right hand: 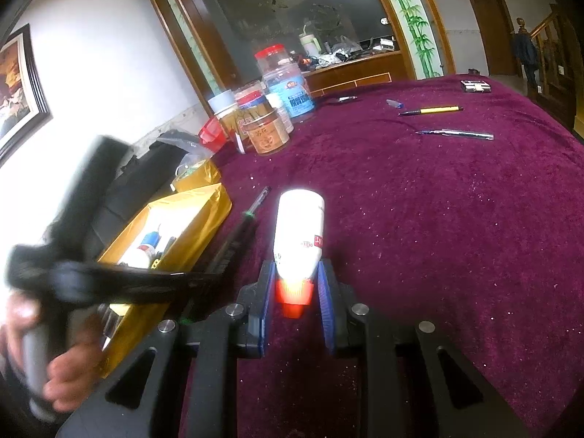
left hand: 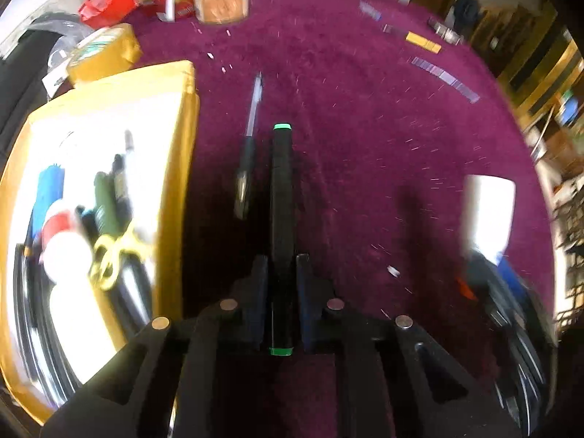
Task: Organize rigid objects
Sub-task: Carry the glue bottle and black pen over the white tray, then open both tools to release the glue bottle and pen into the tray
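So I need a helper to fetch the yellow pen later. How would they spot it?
Start at the purple tablecloth and look to its far side, away from the gold box. Two pens lie there; the yellow pen is the farther one, with a bright yellow barrel, while the silver pen beside it is clear.

Maroon tablecloth [right hand: 438, 219] — pens [right hand: 430, 110], jars [right hand: 268, 135], gold box [right hand: 204, 219].

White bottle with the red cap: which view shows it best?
Right wrist view. The white bottle sits centred and sharp between the right gripper fingers, red cap towards the camera. The left wrist view catches only a blurred, overexposed white body at its right edge.
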### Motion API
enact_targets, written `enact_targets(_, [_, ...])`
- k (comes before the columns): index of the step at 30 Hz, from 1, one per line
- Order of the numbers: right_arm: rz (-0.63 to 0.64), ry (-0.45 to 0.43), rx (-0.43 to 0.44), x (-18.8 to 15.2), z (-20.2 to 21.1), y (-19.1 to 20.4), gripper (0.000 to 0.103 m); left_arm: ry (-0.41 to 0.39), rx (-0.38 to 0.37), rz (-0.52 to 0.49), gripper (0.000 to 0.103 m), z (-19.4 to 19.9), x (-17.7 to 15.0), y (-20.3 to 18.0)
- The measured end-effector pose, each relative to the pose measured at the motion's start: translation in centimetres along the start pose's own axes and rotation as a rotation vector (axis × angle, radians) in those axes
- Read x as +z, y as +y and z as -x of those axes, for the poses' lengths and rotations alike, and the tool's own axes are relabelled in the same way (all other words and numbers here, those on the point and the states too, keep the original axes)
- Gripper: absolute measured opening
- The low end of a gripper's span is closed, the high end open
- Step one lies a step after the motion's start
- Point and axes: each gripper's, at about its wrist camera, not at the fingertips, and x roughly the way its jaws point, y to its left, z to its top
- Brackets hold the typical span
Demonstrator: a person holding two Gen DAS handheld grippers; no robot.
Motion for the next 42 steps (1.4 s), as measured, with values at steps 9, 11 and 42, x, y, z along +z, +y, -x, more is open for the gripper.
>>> enact_targets(9, [0.022,0.024,0.066,0.4,-0.3,1.8,0.02,-0.23,-0.148,0.168,0.012,10.8,-6.0,8.3])
enact_targets(11, [0.049,0.038,0.141,0.6,-0.2,4.5,0.021,-0.265,-0.122,0.191,0.012,11.8,-6.9,10.3])
enact_targets(42, [0.287,0.31,0.324,-5.6,-6.1,21.9,0.044,-0.243,-0.082,0.395,0.032,7.9,-10.3,21.0])
